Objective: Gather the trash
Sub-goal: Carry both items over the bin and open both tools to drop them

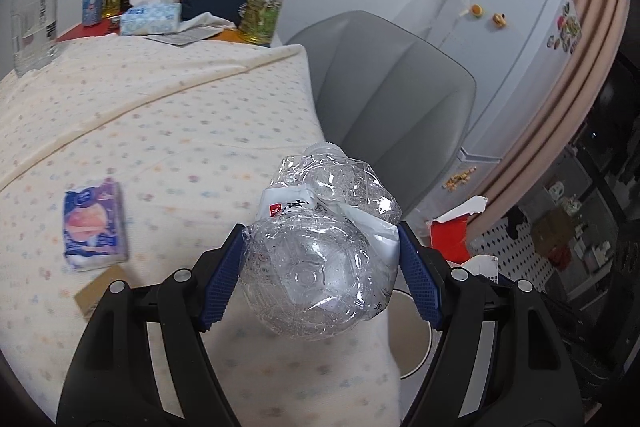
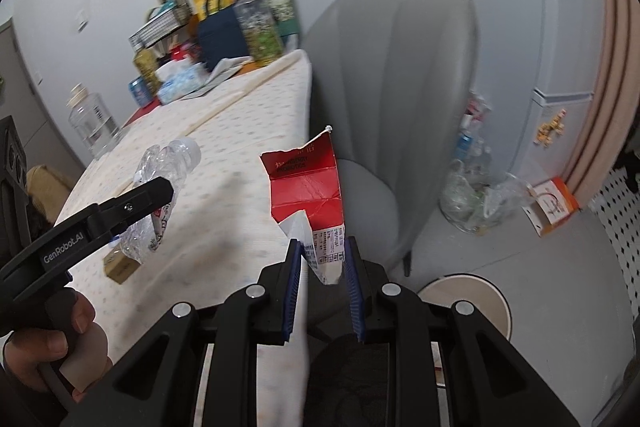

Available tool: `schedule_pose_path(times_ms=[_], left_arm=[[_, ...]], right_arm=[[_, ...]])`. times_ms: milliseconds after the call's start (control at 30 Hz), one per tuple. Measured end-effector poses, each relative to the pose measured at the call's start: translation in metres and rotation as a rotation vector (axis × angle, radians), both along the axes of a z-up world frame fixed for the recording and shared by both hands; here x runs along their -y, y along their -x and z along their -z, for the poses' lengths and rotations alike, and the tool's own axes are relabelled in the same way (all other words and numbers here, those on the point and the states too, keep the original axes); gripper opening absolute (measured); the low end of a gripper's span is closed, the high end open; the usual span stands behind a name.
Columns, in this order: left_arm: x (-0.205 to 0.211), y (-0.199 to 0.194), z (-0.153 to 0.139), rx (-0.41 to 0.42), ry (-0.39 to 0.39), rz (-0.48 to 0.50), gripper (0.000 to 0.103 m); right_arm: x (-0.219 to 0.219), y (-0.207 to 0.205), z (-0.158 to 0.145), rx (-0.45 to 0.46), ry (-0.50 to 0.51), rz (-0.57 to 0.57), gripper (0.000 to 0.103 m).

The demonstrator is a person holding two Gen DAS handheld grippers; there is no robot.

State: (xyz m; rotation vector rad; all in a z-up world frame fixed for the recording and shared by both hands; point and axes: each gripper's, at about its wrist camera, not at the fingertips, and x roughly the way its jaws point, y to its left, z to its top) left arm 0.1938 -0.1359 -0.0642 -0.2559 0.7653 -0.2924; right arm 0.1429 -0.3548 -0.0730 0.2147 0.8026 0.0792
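I have both tools loaded. My left tool (image 1: 320,267) is clamped on a crushed bottle (image 1: 320,247), pads biting its sides near the base; the bottle's long axis runs away from me toward 12 o'clock, cap end farthest out, over the edge of the desk (image 1: 160,115). My right tool (image 2: 322,259) is closed on the white lower corner of a torn red carton (image 2: 308,187), which stands up from the jaws toward 12 o'clock. The relation that matters for me is the bin (image 2: 468,295): from the right wrist its round pale rim sits on the floor at about 4 o'clock of the carton, just beside the right tool, while from the left wrist it shows below and to the right of the bottle, partly hidden by it. So I judge the right hand nearer and would drop the carton first, then swing the left across. Left on the desk, at 9 o'clock of the bottle, are a tissue pack (image 1: 94,223) and a small brown box (image 1: 100,291).
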Motion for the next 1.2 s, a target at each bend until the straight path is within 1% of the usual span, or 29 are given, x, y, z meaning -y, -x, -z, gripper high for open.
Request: schedule_pose_path(times_ms=[300, 633, 733, 767, 833, 1000, 1167, 1200], left_arm=[[0.057, -0.007, 0.004, -0.015, -0.027, 0.092, 0.074], [0.104, -0.007, 0.011, -0.035, -0.053, 0.175, 0.074], [0.117, -0.006, 0.012, -0.038, -0.064, 0.198, 0.074], [0.120, -0.006, 0.012, -0.040, -0.067, 0.203, 0.074], [0.128, -0.007, 0.013, -0.045, -0.076, 0.217, 0.074], [0.150, -0.005, 0.019, -0.058, -0.094, 0.254, 0.074], [0.177, -0.005, 0.030, -0.086, -0.112, 0.309, 0.074], [0.184, -0.005, 0.033, -0.091, -0.116, 0.323, 0.074]], right_arm=[[0.053, 0.010, 0.014, -0.024, -0.019, 0.098, 0.022], [0.104, 0.020, 0.029, -0.040, -0.044, 0.200, 0.022], [0.119, 0.019, 0.035, -0.051, -0.034, 0.234, 0.025], [0.125, 0.019, 0.039, -0.058, -0.038, 0.243, 0.037], [0.138, 0.023, 0.044, -0.060, -0.044, 0.278, 0.058], [0.159, 0.034, 0.052, -0.064, -0.054, 0.326, 0.059], [0.181, 0.050, 0.054, -0.055, -0.053, 0.389, 0.072], [0.186, 0.052, 0.054, -0.052, -0.054, 0.400, 0.073]])
